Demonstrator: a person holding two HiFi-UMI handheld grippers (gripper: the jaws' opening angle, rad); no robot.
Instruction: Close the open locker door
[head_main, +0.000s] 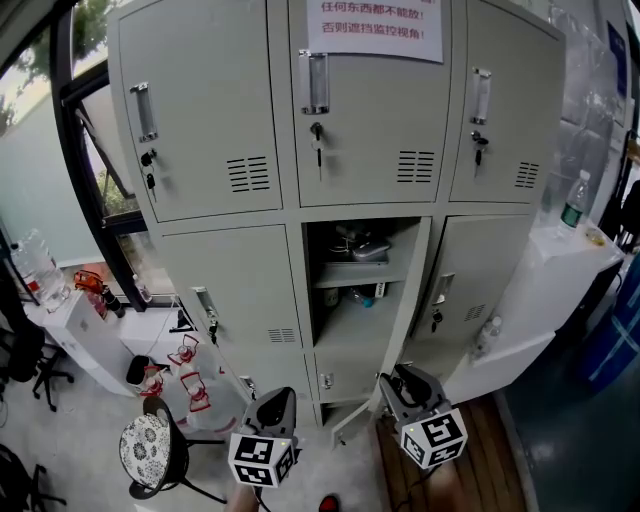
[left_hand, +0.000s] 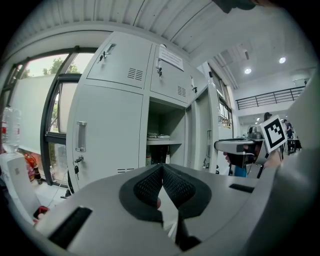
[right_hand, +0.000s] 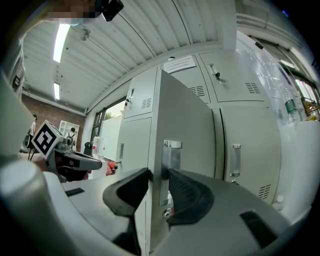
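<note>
The grey locker bank (head_main: 250, 290) has its lower middle compartment (head_main: 360, 300) open, with items on a shelf inside. Its door (head_main: 420, 300) swings out toward me, seen nearly edge-on. My right gripper (head_main: 386, 384) sits low at that door's free edge. In the right gripper view the door (right_hand: 185, 120) stands between the jaws of my right gripper (right_hand: 159, 182), with the pads closed on it beside its metal handle (right_hand: 171, 150). My left gripper (head_main: 284, 394) hangs left of the door before the closed lower-left locker. My left gripper (left_hand: 162, 170) is shut and holds nothing.
A stool with a patterned seat (head_main: 150, 450) stands at lower left, with red items (head_main: 190, 375) on the floor behind it. A white cabinet (head_main: 560, 270) with a bottle (head_main: 573, 200) flanks the lockers on the right. A paper notice (head_main: 375, 25) hangs on the upper doors.
</note>
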